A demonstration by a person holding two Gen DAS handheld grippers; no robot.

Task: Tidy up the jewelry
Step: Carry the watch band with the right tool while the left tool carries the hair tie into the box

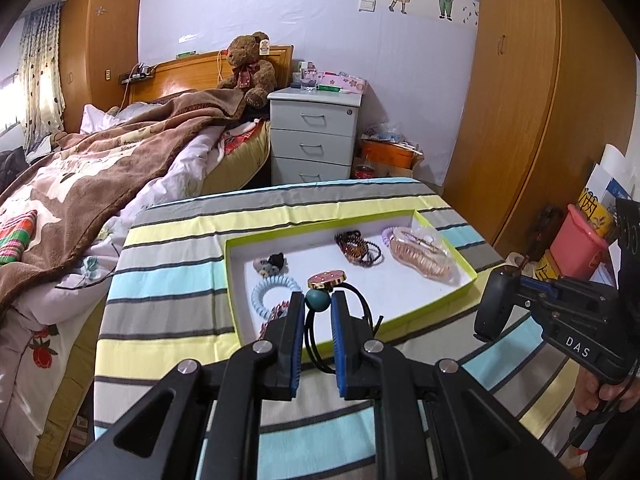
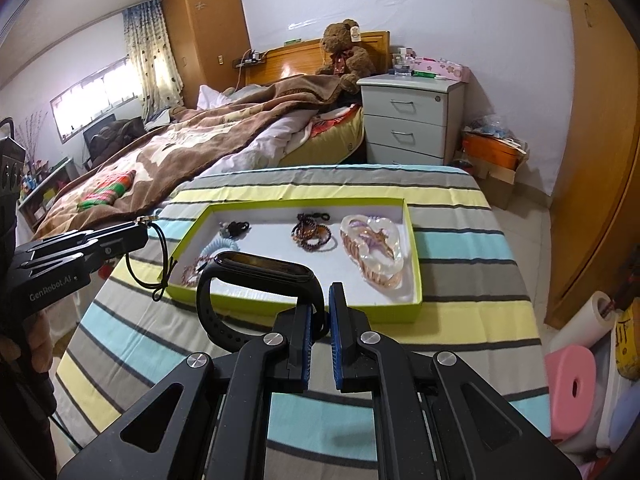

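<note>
A shallow green-rimmed box [image 1: 444, 302] [image 2: 414, 240] lies on the striped table. It holds a pale blue coil tie [image 1: 272, 294], dark bead bracelets [image 1: 356, 250] [image 2: 310, 234], a clear hair claw [image 1: 424, 256] [image 2: 372, 244] and a small dark charm [image 1: 272, 264]. My left gripper [image 1: 318, 300] is shut on a black hair tie with a teal bead [image 1: 318, 301] and a round red-and-gold disc [image 1: 326, 279], held over the box's near edge; it also shows in the right wrist view [image 2: 140, 236]. My right gripper [image 2: 320, 300] is shut on a black smart band [image 2: 264, 270], near the box's front rim; the band shows in the left view [image 1: 496, 304].
The table wears a striped cloth [image 1: 168, 304] [image 2: 460, 236]. A bed with a brown blanket [image 1: 100, 168] is at left, a white drawer unit [image 1: 314, 136] behind, a wooden wardrobe [image 1: 532, 100] at right, and a pink bucket [image 1: 576, 244] and pink stool [image 2: 570, 384] beside the table.
</note>
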